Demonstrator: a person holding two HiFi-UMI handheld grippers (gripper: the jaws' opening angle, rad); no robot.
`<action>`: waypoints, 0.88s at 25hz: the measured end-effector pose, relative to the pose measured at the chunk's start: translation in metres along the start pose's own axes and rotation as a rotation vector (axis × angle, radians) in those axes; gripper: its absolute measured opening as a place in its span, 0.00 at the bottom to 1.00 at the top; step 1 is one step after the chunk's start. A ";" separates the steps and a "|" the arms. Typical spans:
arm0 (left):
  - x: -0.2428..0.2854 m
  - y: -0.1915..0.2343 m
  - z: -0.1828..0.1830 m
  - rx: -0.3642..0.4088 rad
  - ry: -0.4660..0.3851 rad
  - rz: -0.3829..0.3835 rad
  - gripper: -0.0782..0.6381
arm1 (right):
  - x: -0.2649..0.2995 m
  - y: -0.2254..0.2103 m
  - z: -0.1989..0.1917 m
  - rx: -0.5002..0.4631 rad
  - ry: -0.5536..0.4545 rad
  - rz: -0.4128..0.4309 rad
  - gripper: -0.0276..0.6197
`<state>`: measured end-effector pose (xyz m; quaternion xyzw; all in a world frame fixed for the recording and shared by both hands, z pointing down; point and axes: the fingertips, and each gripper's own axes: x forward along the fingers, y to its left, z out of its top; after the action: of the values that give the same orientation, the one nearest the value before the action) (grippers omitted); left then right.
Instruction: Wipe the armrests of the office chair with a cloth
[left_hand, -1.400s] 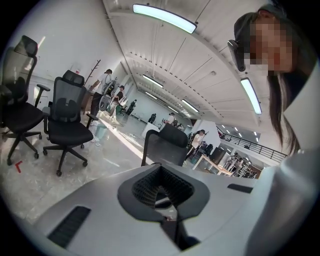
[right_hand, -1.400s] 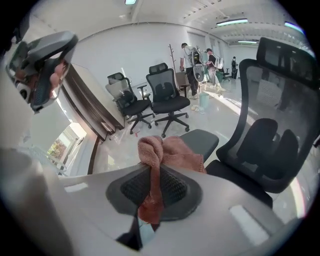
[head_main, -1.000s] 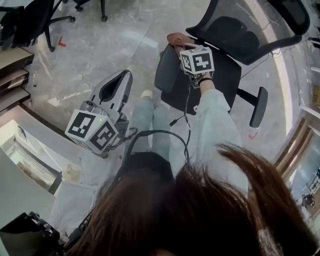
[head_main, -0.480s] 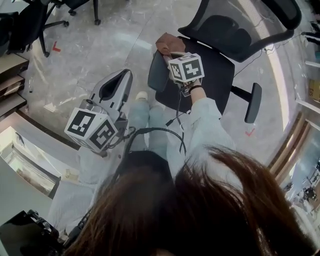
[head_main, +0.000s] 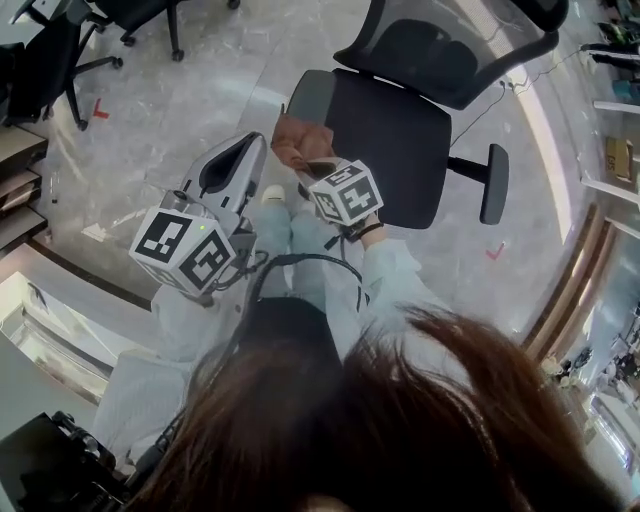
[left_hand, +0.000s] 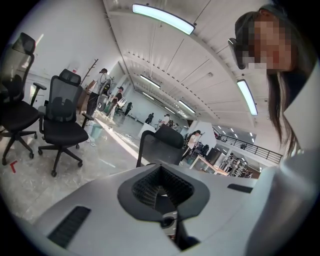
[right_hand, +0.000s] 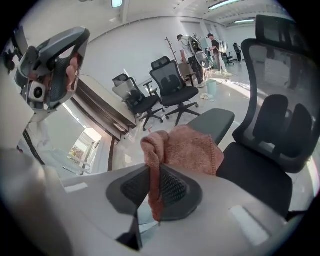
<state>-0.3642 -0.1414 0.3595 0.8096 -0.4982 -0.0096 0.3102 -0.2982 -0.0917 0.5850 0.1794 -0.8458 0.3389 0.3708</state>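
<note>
The black office chair (head_main: 400, 130) stands ahead of me, its left armrest (head_main: 308, 96) nearest my grippers and its right armrest (head_main: 493, 182) on the far side. My right gripper (head_main: 318, 170) is shut on a pink cloth (head_main: 298, 146), which hangs just off the near end of the left armrest. In the right gripper view the cloth (right_hand: 186, 148) is pinched between the jaws of the right gripper (right_hand: 156, 187), with the armrest pad (right_hand: 216, 120) just behind it. My left gripper (head_main: 228, 172) is held to the left over the floor, shut and with nothing in it (left_hand: 161, 186).
More black office chairs (head_main: 70, 45) stand at the upper left, and shelving (head_main: 20, 190) lines the left edge. Marble floor (head_main: 170, 130) surrounds the chair. People stand far off in the hall (left_hand: 102, 87). A cable (head_main: 300, 265) runs along my body.
My right gripper has drawn the cloth along the left armrest toward me, from its far end to just past its near end. The left gripper has stayed where it was.
</note>
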 end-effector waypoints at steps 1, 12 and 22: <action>-0.001 -0.004 0.000 0.004 0.000 -0.007 0.11 | -0.001 0.006 -0.006 0.005 0.001 0.006 0.09; -0.009 -0.040 0.014 0.141 -0.023 -0.035 0.11 | -0.062 0.020 0.031 0.006 -0.291 -0.103 0.09; 0.011 -0.117 0.053 0.277 -0.082 -0.176 0.11 | -0.246 0.044 0.124 -0.058 -0.783 -0.304 0.09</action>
<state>-0.2820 -0.1405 0.2597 0.8840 -0.4342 -0.0012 0.1731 -0.2230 -0.1354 0.3202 0.4070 -0.8959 0.1627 0.0720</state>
